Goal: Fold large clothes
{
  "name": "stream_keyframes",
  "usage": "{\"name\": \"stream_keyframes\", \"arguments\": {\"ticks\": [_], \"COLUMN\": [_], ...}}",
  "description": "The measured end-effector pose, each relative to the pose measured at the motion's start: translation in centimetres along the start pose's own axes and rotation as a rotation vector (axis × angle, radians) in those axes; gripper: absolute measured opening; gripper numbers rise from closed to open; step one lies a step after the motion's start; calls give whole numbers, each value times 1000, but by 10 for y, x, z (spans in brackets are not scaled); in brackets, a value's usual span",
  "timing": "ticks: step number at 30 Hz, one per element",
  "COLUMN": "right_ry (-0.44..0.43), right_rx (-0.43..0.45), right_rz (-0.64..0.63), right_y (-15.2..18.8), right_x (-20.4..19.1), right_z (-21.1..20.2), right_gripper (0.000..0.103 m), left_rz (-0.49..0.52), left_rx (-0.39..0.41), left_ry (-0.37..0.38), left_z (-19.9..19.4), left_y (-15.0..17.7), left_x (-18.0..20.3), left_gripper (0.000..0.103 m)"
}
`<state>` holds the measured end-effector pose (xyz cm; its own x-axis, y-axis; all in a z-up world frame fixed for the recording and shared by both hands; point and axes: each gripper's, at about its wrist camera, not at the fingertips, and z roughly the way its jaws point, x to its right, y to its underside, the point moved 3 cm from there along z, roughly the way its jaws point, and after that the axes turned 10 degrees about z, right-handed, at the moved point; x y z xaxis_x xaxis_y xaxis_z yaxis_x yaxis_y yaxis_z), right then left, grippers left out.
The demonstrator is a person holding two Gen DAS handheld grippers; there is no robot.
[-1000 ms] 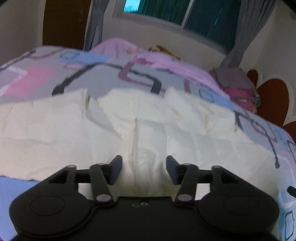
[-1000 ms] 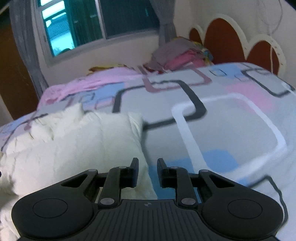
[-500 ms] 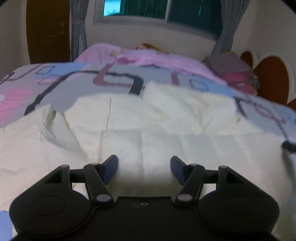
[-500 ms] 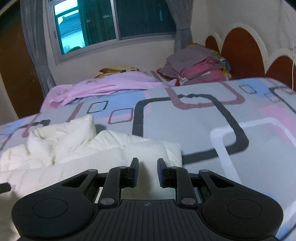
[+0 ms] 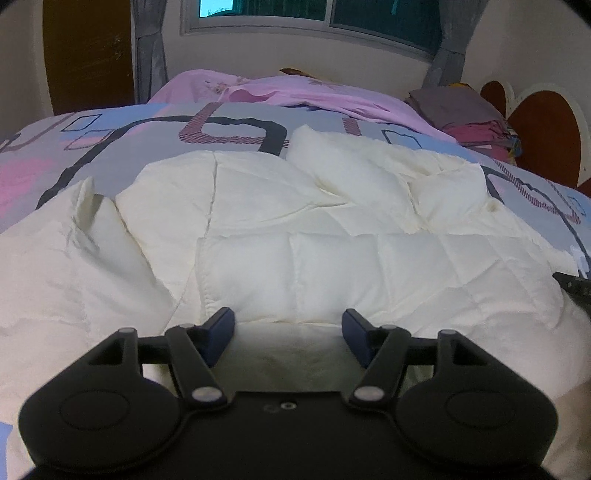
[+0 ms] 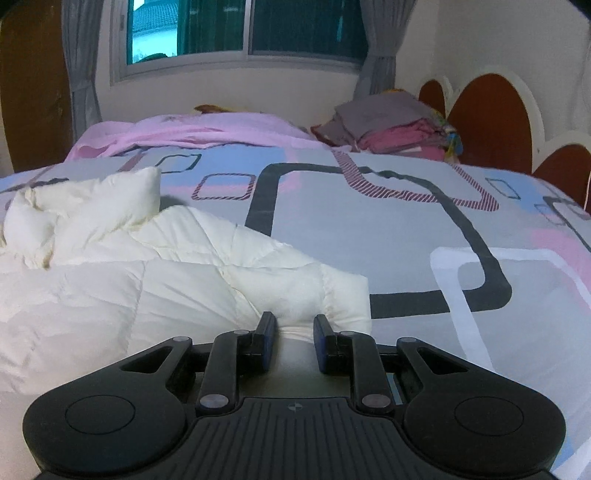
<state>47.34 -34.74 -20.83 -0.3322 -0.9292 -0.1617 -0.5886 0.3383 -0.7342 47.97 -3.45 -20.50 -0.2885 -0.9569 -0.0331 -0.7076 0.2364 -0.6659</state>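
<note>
Lowered left hand-held gripper (image 5: 288, 325) over jacket (image 5: 295, 240)

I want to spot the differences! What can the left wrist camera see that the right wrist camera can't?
Only the left wrist view shows the white puffy jacket's wide quilted middle and the left gripper, jaws apart over it. Only the right wrist view shows the jacket's sleeve end between the right gripper's narrow jaws, plus a broad stretch of patterned bedsheet. Both show the jacket, the pink blanket, the folded clothes pile and the window.
</note>
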Motion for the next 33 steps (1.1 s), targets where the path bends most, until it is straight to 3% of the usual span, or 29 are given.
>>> {"name": "stream_keyframes", "arguments": {"ticks": [6, 11, 14, 16, 17, 18, 29, 33], "right_ry": [-114, -82, -79, -97, -117, -134, -351, -392], "right_rx": [21, -38, -47, -37, -21, 2, 2, -18], "right_rz": [20, -25, -29, -34, -36, -43, -96, -111], "right_y": [10, 40, 40, 35, 34, 32, 14, 24], "right_x": [-21, -27, -30, -37, -42, -48, -161, -201], "right_z": [-54, -47, -48, -56, -63, -70, -106, -103], "right_gripper": [22, 23, 24, 36, 56, 67, 67, 67], "left_rz": [-73, -141, -195, -223, -229, -235, -355, -416], "left_rx": [29, 9, 3, 11, 12, 11, 6, 9], "left_ry": [12, 16, 15, 6, -1, -12, -113, -156], "left_z": [-33, -59, -72, -82, -86, -90, -121, -133], "left_y": [5, 21, 29, 33, 34, 36, 61, 75], "left_x": [-12, -30, -47, -59, -65, -71, -146, -179], "left_gripper": [67, 67, 67, 67, 67, 69, 72, 76]}}
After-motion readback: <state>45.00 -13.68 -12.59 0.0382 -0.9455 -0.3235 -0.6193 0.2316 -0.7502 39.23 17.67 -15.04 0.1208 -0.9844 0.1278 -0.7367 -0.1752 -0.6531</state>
